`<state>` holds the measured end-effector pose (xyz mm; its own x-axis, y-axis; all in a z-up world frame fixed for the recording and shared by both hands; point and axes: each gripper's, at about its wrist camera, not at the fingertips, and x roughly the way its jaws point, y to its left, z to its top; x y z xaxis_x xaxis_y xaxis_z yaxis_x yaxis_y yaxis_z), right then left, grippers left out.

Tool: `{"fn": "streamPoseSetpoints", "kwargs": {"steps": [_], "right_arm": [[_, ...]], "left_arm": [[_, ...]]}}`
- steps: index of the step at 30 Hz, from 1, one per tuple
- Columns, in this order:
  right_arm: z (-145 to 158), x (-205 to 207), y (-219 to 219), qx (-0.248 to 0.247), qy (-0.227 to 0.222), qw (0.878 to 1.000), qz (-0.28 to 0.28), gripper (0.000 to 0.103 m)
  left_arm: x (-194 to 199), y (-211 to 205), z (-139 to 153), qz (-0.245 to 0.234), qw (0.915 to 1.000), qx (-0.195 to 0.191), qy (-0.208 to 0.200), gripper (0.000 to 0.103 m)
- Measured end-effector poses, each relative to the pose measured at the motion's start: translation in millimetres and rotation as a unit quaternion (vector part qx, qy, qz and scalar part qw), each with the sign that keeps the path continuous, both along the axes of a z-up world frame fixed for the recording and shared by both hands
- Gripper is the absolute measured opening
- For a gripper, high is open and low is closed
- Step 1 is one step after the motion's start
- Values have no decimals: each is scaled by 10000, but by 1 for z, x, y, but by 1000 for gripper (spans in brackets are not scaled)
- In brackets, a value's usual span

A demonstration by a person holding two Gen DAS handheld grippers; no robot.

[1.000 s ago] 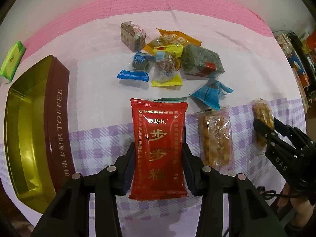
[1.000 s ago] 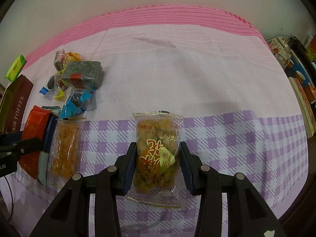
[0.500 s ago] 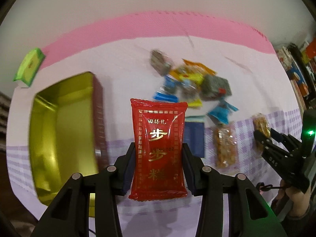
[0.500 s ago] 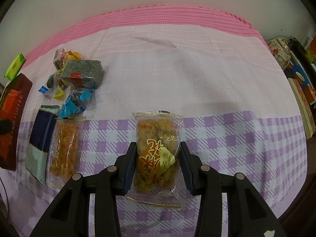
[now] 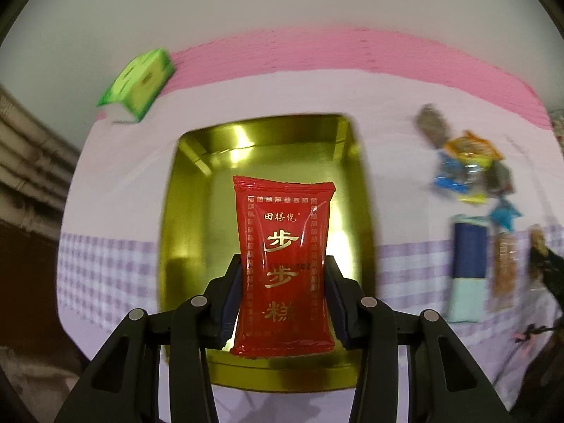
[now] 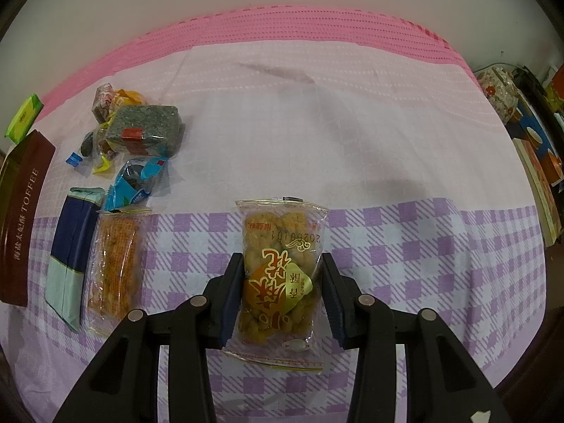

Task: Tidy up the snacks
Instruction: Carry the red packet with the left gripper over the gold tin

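Observation:
My left gripper (image 5: 283,296) is shut on a red snack packet (image 5: 283,268) with gold characters and holds it above the open gold toffee tin (image 5: 197,211). My right gripper (image 6: 282,296) is shut on a clear packet of golden fried twists (image 6: 278,275), low over the purple checked cloth. The tin's brown side (image 6: 21,218) shows at the left edge of the right wrist view.
Loose snacks lie right of the tin: a navy and pale green packet (image 6: 68,253), an orange cracker bar (image 6: 112,264), a blue wrapped sweet (image 6: 135,183), a grey-green block (image 6: 146,130) and small candies (image 5: 465,165). A green box (image 5: 141,84) sits at the back left. Cluttered shelves (image 6: 535,134) stand at the right.
My left gripper has carried the red packet leftward from over the snack pile to above the gold tin, uncovering the navy packet. The right gripper and its packet have not moved.

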<state>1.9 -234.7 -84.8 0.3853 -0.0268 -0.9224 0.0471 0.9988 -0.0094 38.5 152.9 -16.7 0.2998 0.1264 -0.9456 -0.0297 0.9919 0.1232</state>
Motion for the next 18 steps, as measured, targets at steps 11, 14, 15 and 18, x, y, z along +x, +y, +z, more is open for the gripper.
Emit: {"fn": "streamPoseSetpoints", "kwargs": {"steps": [11, 14, 15, 18], "right_arm": [[-3, 10, -4, -25, 162, 9998, -80, 40], [-3, 13, -6, -23, 200, 9997, -112, 40], [-4, 14, -6, -28, 209, 9997, -113, 40], [-4, 15, -6, -28, 241, 9996, -123, 40]], "left_arm": [[-8, 43, -43, 271, 9989, 152, 342, 44], [-10, 51, -47, 381, 9985, 91, 373, 44], [-10, 53, -48, 418, 9984, 78, 375, 44], [-11, 58, -49, 517, 9980, 14, 374, 44]]}}
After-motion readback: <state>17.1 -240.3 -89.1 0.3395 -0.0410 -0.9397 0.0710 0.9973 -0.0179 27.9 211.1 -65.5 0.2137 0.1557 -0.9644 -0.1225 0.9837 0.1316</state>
